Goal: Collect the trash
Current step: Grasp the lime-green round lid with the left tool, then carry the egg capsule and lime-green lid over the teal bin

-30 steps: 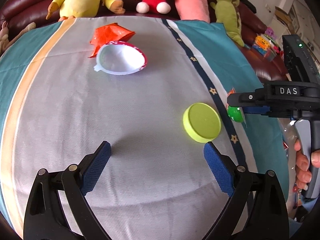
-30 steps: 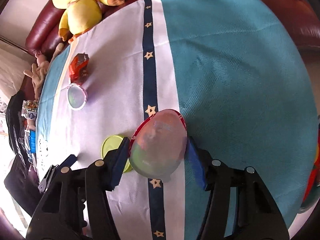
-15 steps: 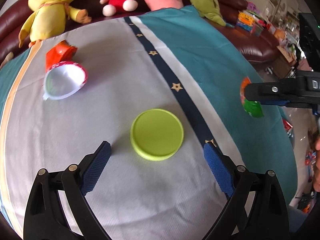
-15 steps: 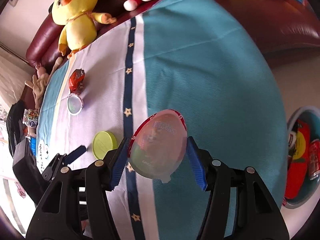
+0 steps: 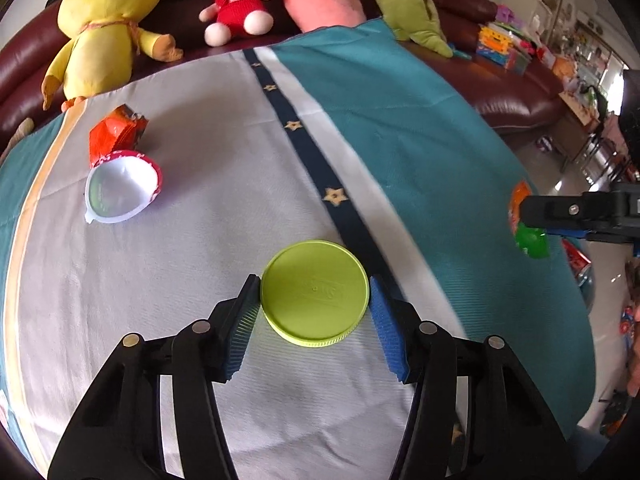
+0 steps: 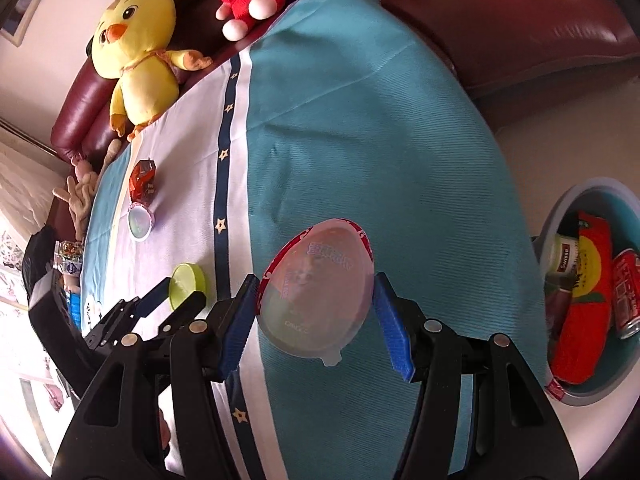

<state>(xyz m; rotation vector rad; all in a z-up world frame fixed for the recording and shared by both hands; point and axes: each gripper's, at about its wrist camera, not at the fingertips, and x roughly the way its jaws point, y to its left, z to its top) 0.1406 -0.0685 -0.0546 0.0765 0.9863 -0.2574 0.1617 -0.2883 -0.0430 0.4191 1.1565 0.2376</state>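
On the striped cloth (image 5: 200,264), my left gripper (image 5: 315,305) is closing around the green lid (image 5: 315,300); a red-rimmed cup (image 5: 120,190) and wrapper (image 5: 116,132) lie well clear. My right gripper (image 6: 314,312) clamps a plastic cup (image 6: 316,288) beside the table edge, near the trash basin (image 6: 588,396).

A home living room: plush toys (image 5: 100,36) line a dark red leather sofa (image 6: 520,24) behind a cloth-covered worktop (image 5: 400,128).

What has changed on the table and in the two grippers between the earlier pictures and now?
The left gripper moved over the green lid; its jaws, wide before, are closing around it. The right gripper carried the egg-shaped cup sideways toward the bin. The white cup and orange wrapper stayed put.
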